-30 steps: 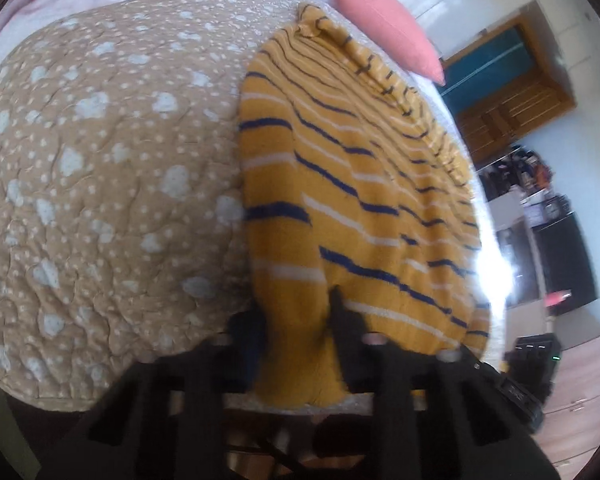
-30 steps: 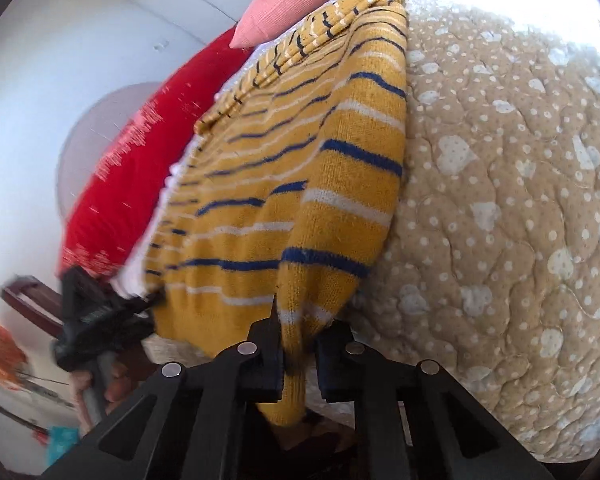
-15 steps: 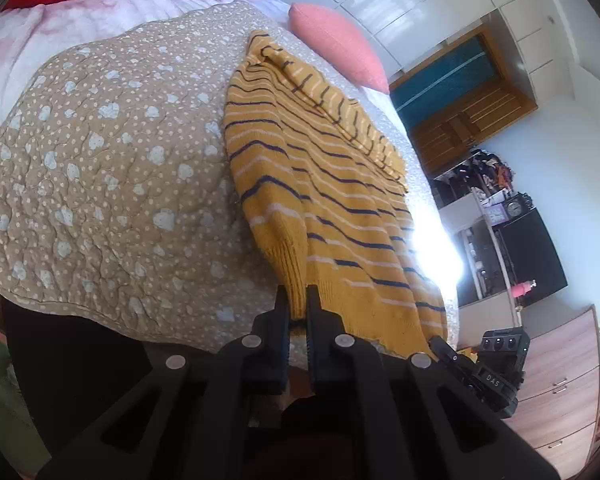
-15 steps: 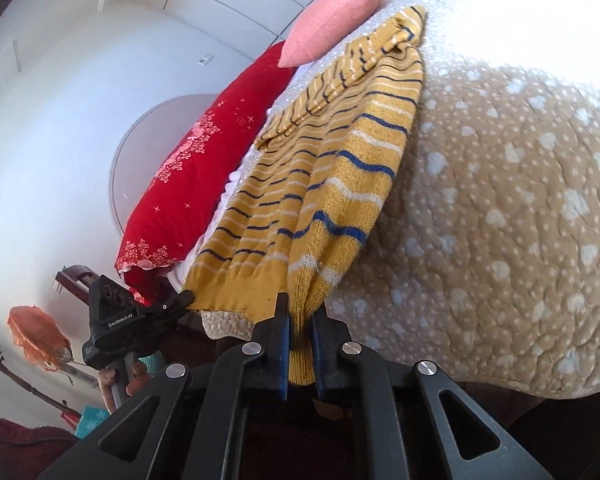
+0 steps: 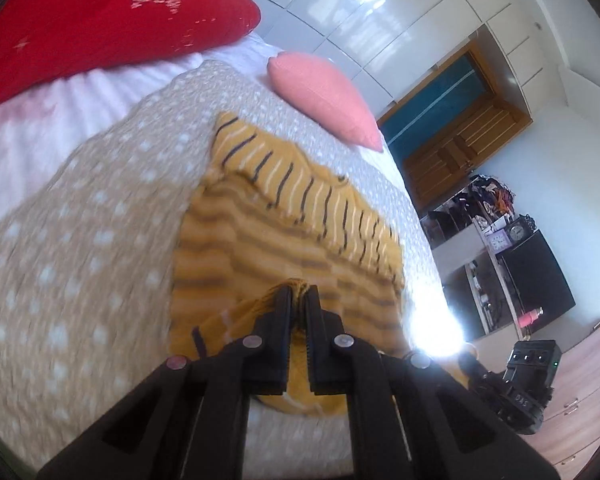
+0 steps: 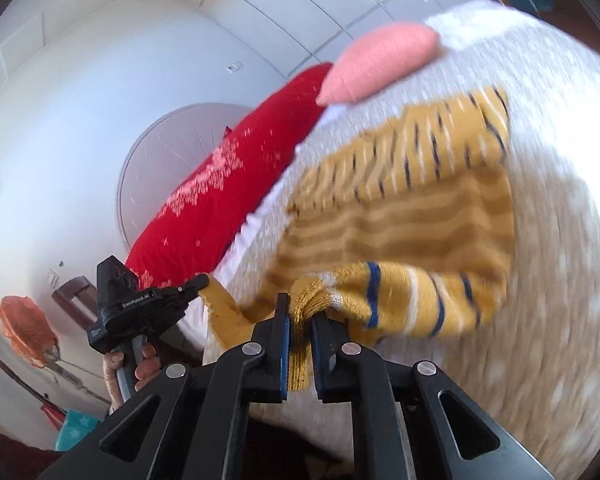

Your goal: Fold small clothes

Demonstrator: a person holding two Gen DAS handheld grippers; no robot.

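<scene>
Both grippers have lifted the hem since before; I see left gripper (image 5: 298,292) and right gripper (image 6: 300,312) each clenched on the yellow striped sweater (image 5: 284,236), half folded upon the dotted quilt (image 5: 80,240).

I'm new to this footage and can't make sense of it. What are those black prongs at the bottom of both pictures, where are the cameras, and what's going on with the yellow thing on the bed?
No robot here: a person holds a two-finger gripper in each hand, with a fisheye camera on each looking along its fingers. One picture comes from the left gripper, the other from the right gripper. Both are shut on the hem of a yellow striped sweater, lifted off a dotted beige quilt. In the right view you also see the hand holding the left gripper. Behind lie a pink cushion and a red pillow.
</scene>
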